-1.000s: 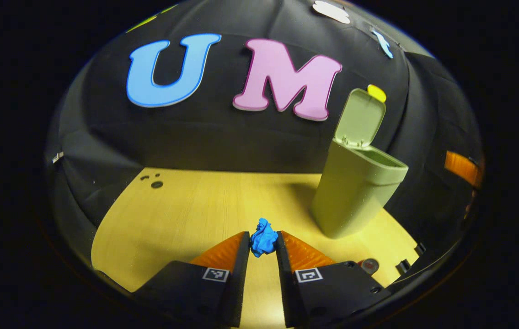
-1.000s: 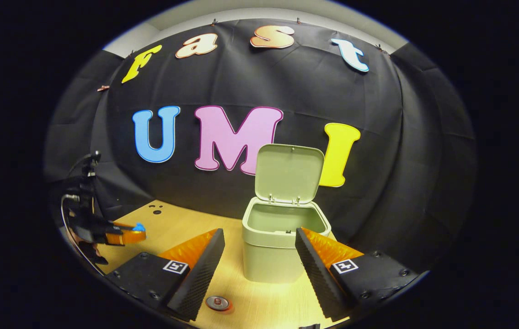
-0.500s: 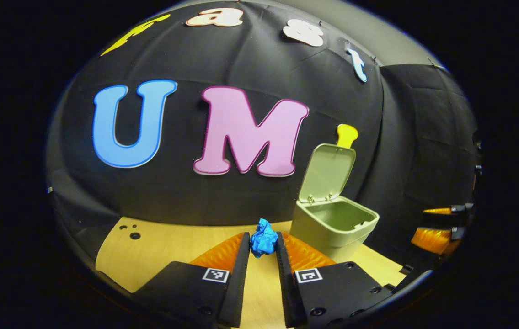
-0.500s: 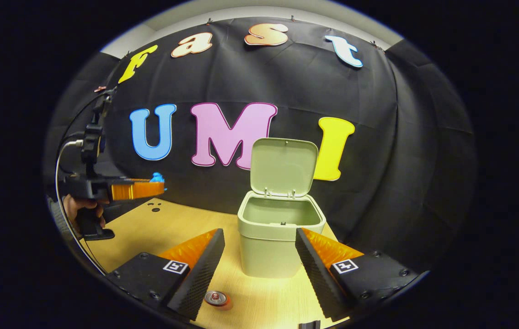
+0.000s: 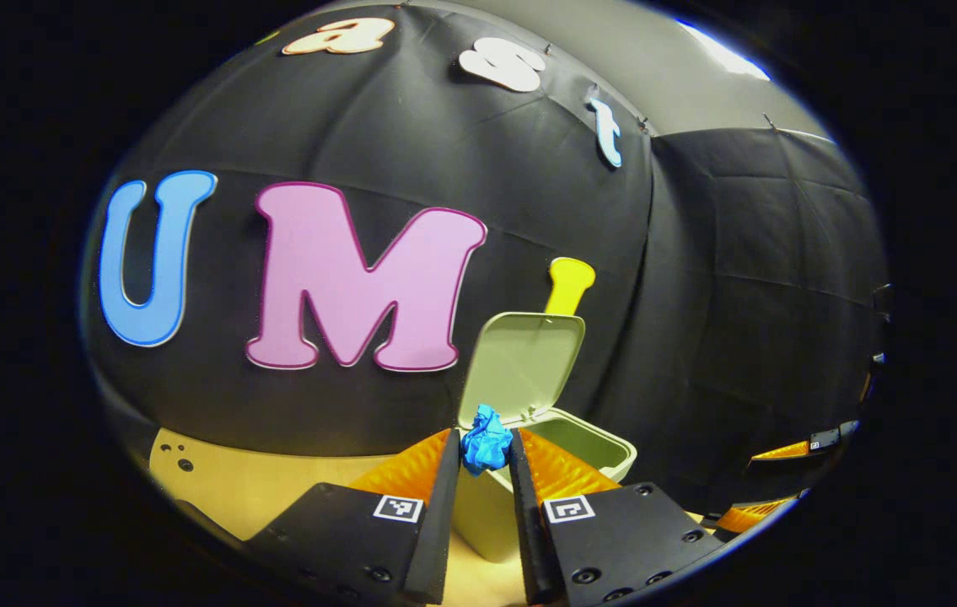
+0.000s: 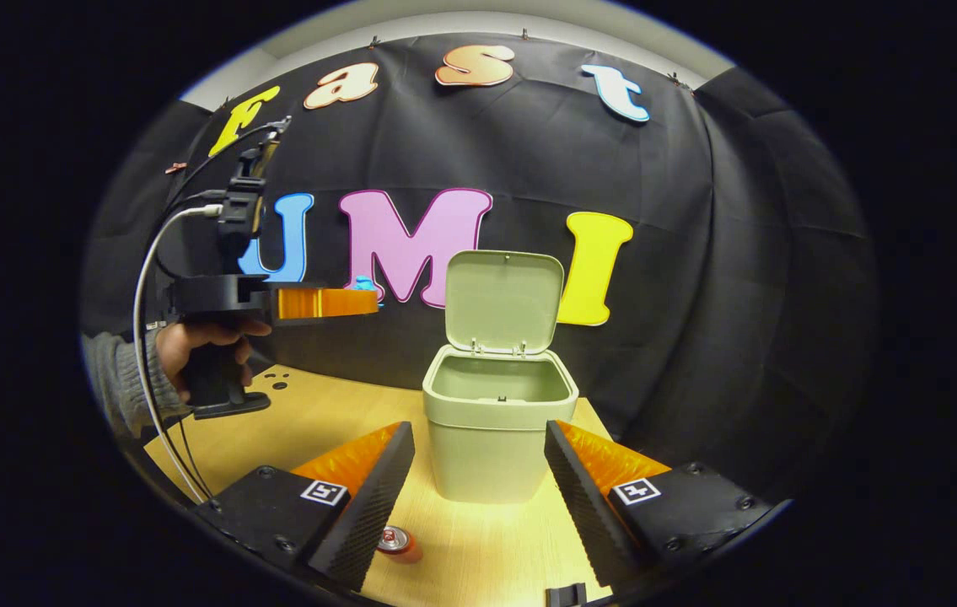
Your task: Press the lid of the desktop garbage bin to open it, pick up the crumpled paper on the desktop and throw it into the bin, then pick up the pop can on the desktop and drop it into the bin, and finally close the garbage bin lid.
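Left gripper (image 5: 486, 447): both fingers pressed on the crumpled blue paper (image 5: 486, 437), which sits pinched at the fingertips, raised clear of the bench (image 5: 276, 497). Bin (image 5: 558, 451): pale green, directly ahead of and below the left gripper's tips, its near rim just behind the paper in the left gripper view; lid (image 5: 524, 364) hinged up and standing upright at the far side, interior visible. Right gripper (image 6: 478, 459): fingers spread wide apart, holding nothing, low over the bench, with the bin (image 6: 495, 421) ahead between its two fingers and the raised lid (image 6: 503, 299) beyond. Pop can (image 6: 398, 542): lying on the bench (image 6: 335, 413) just inside the right gripper's left finger, close beneath it, near the front of the bin. In the right gripper view the left gripper (image 6: 364, 295) appears up and to the left, held level by a hand (image 6: 200, 346) in a grey sleeve (image 6: 120, 384), short of the bin's opening, a speck of blue paper (image 6: 364, 284) at its tip.
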